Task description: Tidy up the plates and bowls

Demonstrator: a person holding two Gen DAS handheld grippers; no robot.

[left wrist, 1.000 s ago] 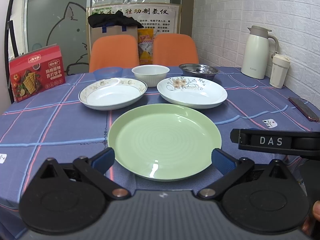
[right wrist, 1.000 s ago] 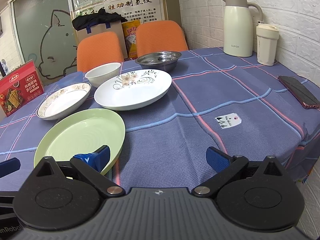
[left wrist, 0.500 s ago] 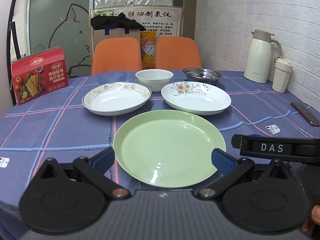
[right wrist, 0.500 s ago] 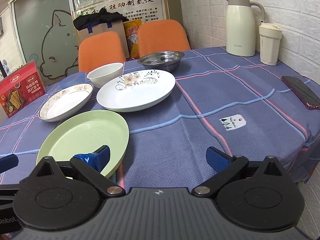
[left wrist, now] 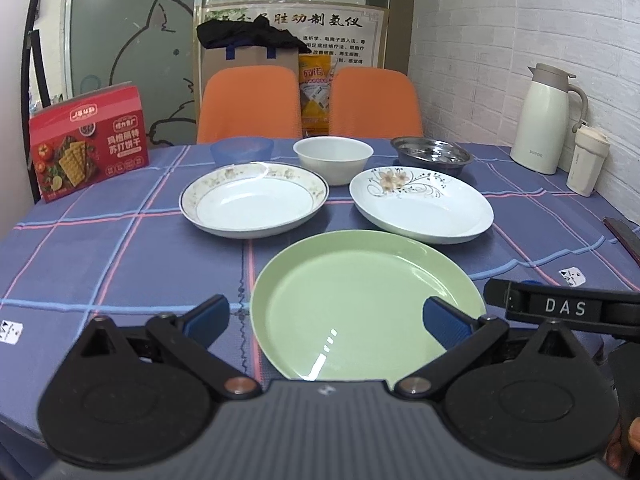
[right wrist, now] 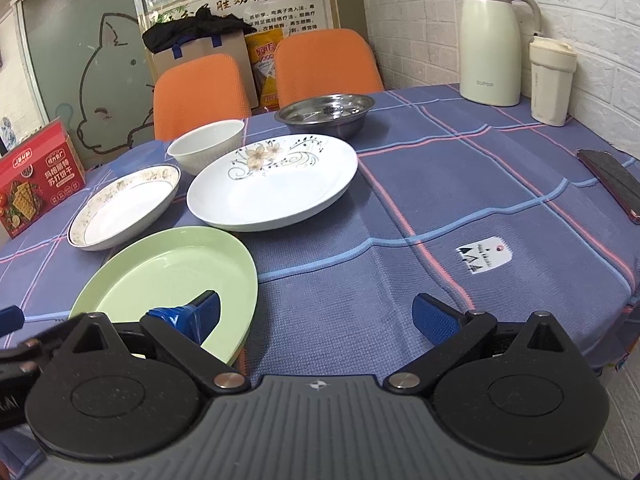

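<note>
So compared to a second ago, the left gripper (left wrist: 326,318) has slid left: the green plate (left wrist: 366,304) used to sit centred between its fingers, and now it's off toward the right finger, with the left finger over bare cloth. The right one barely budged.

Left wrist view: jaws wide apart, holding nothing. The green plate is right ahead and slightly right, nearest the table edge. Behind it are the gold-rimmed plate (left wrist: 254,200) on the left and the flower plate (left wrist: 420,204) on the right, then a blue bowl (left wrist: 242,150), white bowl (left wrist: 334,158) and steel bowl (left wrist: 432,154) in a row at the back.

Right wrist view: right gripper (right wrist: 316,316) also spread open and empty. The green plate (right wrist: 168,276) lies to its left, with the left finger over the plate's near rim and the right finger over the tablecloth (right wrist: 440,208).

My guess is either hand could take that rim, both being about equally close. There's a checked blue cloth, a cracker box (left wrist: 88,144) far left, and a thermos (right wrist: 490,40) by the brick wall.
</note>
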